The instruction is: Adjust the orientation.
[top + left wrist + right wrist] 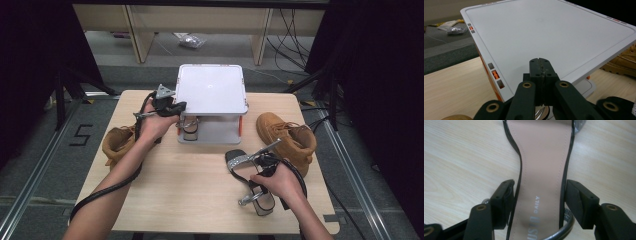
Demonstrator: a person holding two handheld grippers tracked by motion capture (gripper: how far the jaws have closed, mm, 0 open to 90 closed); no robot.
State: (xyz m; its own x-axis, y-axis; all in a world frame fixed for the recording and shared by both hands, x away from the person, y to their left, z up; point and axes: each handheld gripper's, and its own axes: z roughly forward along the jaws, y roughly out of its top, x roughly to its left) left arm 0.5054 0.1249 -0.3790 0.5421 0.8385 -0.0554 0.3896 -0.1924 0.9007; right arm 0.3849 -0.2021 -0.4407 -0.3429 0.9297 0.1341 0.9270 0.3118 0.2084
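Observation:
A black sandal (250,186) with a silver heel and a tan insole (541,157) lies on the wooden table near the front right. My right gripper (255,182) (540,195) is open, one jaw on each side of the sandal's narrow middle. A second sandal (190,129) stands on the lower shelf of the white two-tier rack (212,87). My left gripper (179,106) (541,67) is shut on nothing. It hovers at the rack's front left corner, over the white top shelf (544,32).
A tan boot (287,137) (624,60) lies on the table right of the rack. Another tan boot (117,143) sits at the table's left edge, beside my left forearm. Bare wood (195,175) spans the middle of the table in front of the rack.

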